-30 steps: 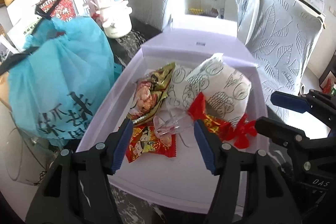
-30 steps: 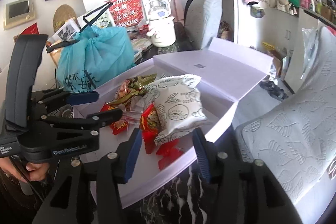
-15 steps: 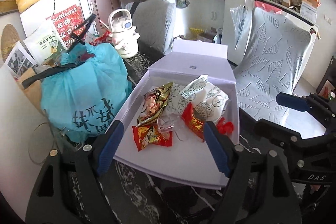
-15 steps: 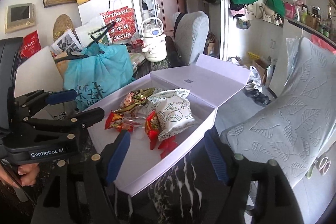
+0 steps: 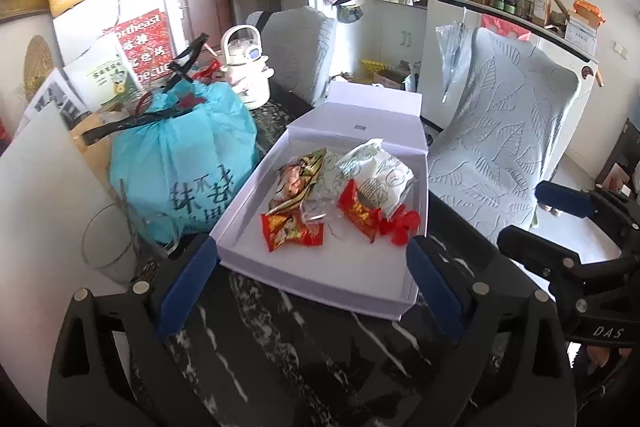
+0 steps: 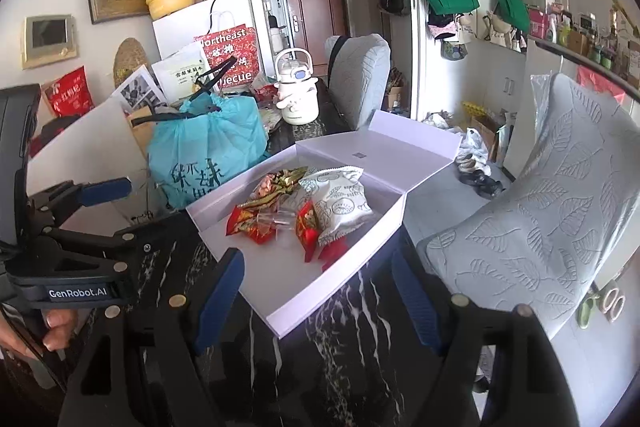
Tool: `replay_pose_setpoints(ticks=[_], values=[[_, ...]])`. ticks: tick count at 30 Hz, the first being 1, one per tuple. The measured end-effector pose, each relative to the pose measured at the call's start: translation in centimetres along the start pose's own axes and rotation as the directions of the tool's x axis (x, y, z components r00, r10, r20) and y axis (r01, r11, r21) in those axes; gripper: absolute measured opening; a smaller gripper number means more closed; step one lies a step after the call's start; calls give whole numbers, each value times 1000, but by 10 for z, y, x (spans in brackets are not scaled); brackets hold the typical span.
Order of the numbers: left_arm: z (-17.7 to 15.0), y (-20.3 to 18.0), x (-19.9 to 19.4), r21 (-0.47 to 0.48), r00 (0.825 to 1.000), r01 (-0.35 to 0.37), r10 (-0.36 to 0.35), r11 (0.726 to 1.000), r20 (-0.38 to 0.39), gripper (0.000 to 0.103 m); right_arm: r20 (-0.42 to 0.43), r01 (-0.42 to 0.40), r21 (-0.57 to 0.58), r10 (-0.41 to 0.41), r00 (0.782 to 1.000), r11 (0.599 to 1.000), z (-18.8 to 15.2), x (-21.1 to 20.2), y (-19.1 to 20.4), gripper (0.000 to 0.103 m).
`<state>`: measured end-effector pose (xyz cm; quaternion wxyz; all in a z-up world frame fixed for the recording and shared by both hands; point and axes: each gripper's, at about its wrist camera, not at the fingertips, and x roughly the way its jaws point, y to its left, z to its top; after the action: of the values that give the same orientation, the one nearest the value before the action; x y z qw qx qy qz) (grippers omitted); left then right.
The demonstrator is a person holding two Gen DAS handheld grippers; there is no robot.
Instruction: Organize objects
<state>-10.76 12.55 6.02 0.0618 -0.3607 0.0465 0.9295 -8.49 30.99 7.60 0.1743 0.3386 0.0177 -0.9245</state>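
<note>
My left tool (image 5: pixel 312 283) opening, nothing between its jaws, my right tool (image 6: pixel 316 295) opening too, empty, snack packets (image 5: pixel 340 203) inside open white box (image 5: pixel 320 287) on dark marbled surface (image 5: pixel 280 347), teal bag (image 5: pixel 184 167) beside box

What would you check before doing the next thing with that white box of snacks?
1. Left gripper empty, jaws opening: ok.
2. Right gripper empty, jaws opening: ok.
3. Snack packets all inside the white box: ok.
4. Box lid folded back, open: ok.
5. Blue bag clear of the box: cannot tell, it stands very close.
6. Box fully on the table: cannot tell.
</note>
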Motion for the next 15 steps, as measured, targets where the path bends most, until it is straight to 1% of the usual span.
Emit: replay_pose_setpoints(ticks=[4, 6, 9, 15], values=[[-11, 2, -11, -13, 1000, -11, 11, 1000, -6, 96, -10, 21, -25, -21, 1000, 999, -8, -6, 8, 78], [-17, 4, -16, -14, 999, -31, 31, 999, -9, 97, -11, 33, -36, -33, 999, 999, -12, -7, 12, 78], [-28, 6, -24, -20, 998, -61, 61, 998, -9, 97, -17, 29, -46, -30, 999, 999, -20, -8, 17, 78], [-50, 3, -30, -18, 997, -75, 74, 997, -34, 97, -21, 52, -54, -54, 998, 997, -35, -4, 23, 78]])
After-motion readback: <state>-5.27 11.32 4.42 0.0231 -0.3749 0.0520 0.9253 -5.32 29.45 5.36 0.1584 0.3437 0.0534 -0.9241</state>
